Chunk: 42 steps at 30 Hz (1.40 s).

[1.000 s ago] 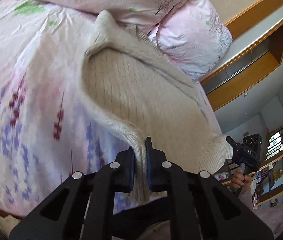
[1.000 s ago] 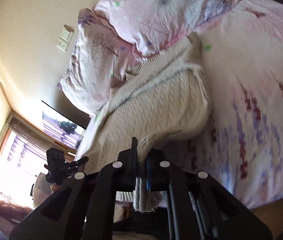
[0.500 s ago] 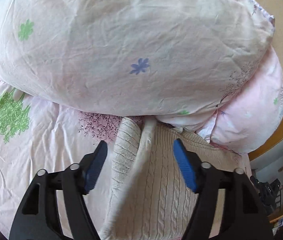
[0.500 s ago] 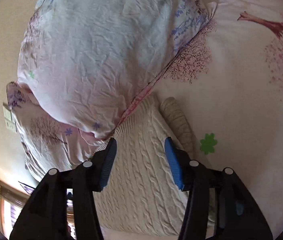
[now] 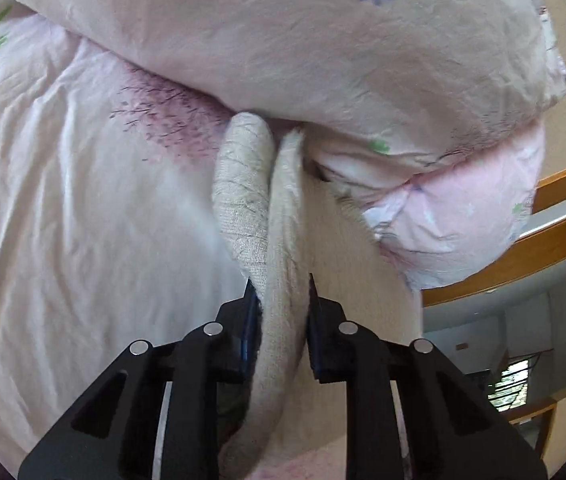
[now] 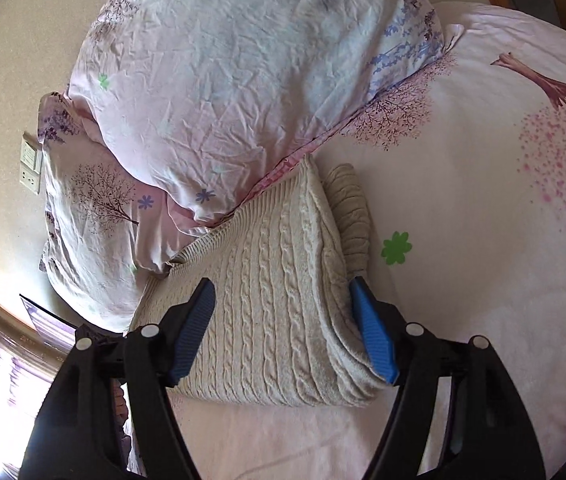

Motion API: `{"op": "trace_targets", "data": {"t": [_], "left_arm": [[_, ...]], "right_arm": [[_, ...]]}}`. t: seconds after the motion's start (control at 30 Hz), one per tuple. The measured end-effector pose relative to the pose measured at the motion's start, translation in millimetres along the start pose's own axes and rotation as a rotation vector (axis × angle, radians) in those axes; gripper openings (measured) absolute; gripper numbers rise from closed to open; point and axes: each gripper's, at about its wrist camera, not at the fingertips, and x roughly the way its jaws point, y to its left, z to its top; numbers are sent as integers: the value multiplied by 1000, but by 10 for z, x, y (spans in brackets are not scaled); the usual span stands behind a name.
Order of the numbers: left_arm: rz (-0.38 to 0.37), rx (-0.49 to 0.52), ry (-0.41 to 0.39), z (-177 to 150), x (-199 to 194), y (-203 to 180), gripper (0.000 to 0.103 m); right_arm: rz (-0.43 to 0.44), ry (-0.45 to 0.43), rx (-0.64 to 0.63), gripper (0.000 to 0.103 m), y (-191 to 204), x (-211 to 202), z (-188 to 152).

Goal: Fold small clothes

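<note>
A cream cable-knit sweater lies folded on the pink floral bed sheet, its top edge against the pillows. My right gripper is open above it, blue pads either side of the fold, holding nothing. In the left wrist view my left gripper is shut on the sweater's folded side edge, next to a rolled sleeve.
Two pink floral pillows are stacked against the beige wall at the head of the bed. A wall socket sits at the left. A wooden shelf runs beside the bed in the left wrist view.
Both grippers carried the sweater's hem up to the pillows and let go. Since half a second ago, the left gripper has closed on the folded edge; the right stays open.
</note>
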Motion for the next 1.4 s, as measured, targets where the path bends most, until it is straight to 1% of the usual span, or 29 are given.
{"op": "trace_targets", "data": {"t": [0.1,0.2,0.27,0.33,0.37,0.4,0.43,0.47,0.5,0.57,0.6,0.63,0.7,0.77,0.83,0.87,0.9,0.93,0.97,1.0,1.03,1.07,1.1,1.17,1.23,1.3,1.33,1.37,1.4], "left_arm": [[-150,107,-11,-80,4,-721,18],[-341,186,63,-260,389,-1465,18],[-502,145,154,-459,953,-1828,18],[-643,27,342,-677,1597,-2025,19],[-667,-29,418,-786,1800,-2066,19],[-653,-28,448,-860,1855,-2098,19],[-616,22,432,-870,1776,-2111,19],[-574,86,389,-845,1653,-2101,25],[-507,139,328,-802,1489,-2044,50],[-293,213,171,-701,1172,-1866,84],[-196,246,112,-668,1046,-1771,84],[-117,273,95,-633,973,-1682,84],[14,286,109,-619,982,-1527,84],[85,271,167,-645,1137,-1377,84],[123,273,219,-704,1327,-1309,84],[143,283,236,-747,1427,-1309,84],[146,289,244,-786,1513,-1311,86],[134,300,208,-815,1552,-1342,87],[111,313,199,-844,1602,-1371,84],[62,304,238,-871,1680,-1379,64],[54,272,238,-883,1688,-1355,63],[34,263,224,-904,1646,-1352,48],[5,280,228,-892,1573,-1352,40],[-48,323,234,-867,1282,-1342,38],[-39,390,181,-850,897,-1325,38],[20,441,111,-803,617,-1253,43],[94,473,75,-765,544,-1202,45],[189,497,35,-734,502,-1141,49],[284,515,-3,-706,422,-1059,48]], "right_arm": [[-17,-43,-10,69,-47,-215,69],[-42,-109,-12,69,-81,-377,161],[-16,-138,20,69,-128,-407,233],[-25,-139,31,70,-171,-361,324],[-46,-128,32,71,-199,-329,375],[-65,-108,37,77,-239,-305,424],[-72,-81,51,81,-307,-306,475],[-59,-64,71,87,-371,-309,514],[-36,-49,87,93,-435,-312,556],[15,12,114,97,-532,-220,634],[42,53,126,97,-558,-133,668],[65,95,134,97,-564,-24,695],[77,163,122,97,-512,214,701],[64,228,90,97,-423,452,695],[55,274,71,96,-325,639,670],[47,295,63,90,-289,717,643],[40,284,41,74,-235,739,619],[32,289,21,59,-199,769,587],[29,282,19,47,-189,783,552],[64,267,37,38,-189,768,526],[96,253,53,37,-176,736,504],[118,238,47,35,-127,688,481],[145,224,27,34,-36,636,457],[211,229,-30,34,215,579,384],[268,257,-97,34,487,625,268],[292,290,-153,34,705,790,136],[265,305,-177,35,776,928,80],[196,316,-197,36,810,1081,33],[63,310,-223,40,830,1230,-20]]}}
